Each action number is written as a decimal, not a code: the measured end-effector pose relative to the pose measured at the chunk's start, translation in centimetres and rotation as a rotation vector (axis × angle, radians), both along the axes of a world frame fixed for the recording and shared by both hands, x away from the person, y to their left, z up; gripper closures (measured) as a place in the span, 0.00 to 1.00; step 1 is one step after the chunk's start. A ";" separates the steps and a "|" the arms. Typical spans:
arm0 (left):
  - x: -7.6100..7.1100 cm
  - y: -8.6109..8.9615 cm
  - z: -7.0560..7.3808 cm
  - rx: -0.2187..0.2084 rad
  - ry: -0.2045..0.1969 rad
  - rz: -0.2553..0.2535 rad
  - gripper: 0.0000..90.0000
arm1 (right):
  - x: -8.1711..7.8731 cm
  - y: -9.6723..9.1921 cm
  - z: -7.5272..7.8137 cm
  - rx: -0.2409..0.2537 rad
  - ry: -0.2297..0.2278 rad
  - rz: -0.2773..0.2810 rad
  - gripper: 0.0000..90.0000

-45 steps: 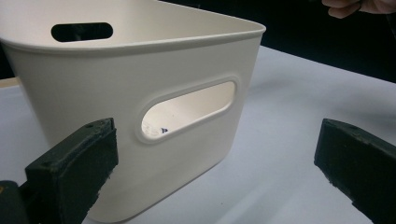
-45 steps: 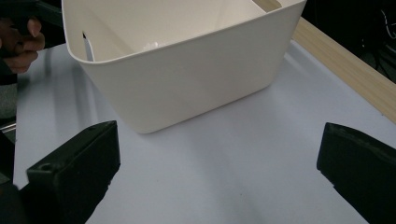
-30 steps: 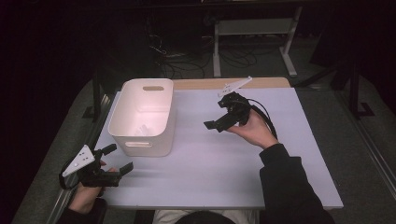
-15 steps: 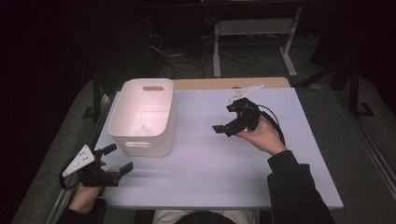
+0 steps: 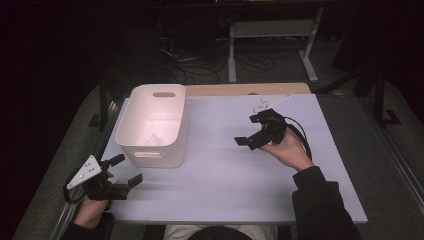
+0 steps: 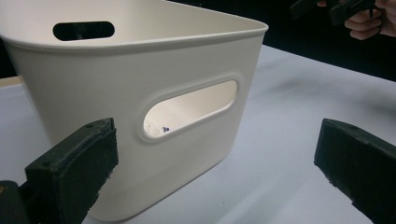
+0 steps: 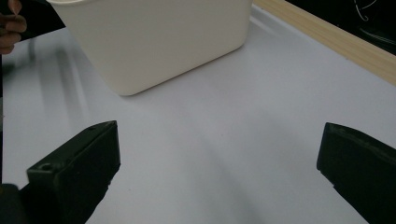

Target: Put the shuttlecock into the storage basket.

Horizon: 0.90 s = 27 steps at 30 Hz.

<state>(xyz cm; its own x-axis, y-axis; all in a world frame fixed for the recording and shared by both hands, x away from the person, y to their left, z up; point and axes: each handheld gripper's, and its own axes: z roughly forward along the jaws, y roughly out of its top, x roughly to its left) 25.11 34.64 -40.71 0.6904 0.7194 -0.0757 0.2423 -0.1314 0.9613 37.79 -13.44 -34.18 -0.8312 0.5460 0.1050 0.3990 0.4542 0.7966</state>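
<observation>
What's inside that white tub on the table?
The white tub holds something small and pale on its floor; what it is cannot be told. The near wall hides part of the floor.

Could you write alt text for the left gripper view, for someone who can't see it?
A cream plastic bin with an oval handle slot stands on a pale table, framed between the left gripper's two wide-open black jaws. The person's other hand shows at the top right corner.

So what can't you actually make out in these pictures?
- What lies in the bin: in the high view a pale scrap, too small; in the left gripper view a glimpse through the handle slot, walls hide the rest.
- Bin's lower edge: cut off by the left tongs.
- Room behind the table: too dark.
</observation>
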 end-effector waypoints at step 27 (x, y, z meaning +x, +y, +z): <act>0.0 0.0 0.0 0.000 0.002 0.004 0.00 | -1.8 -3.9 -2.4 0.017 0.033 -0.067 0.00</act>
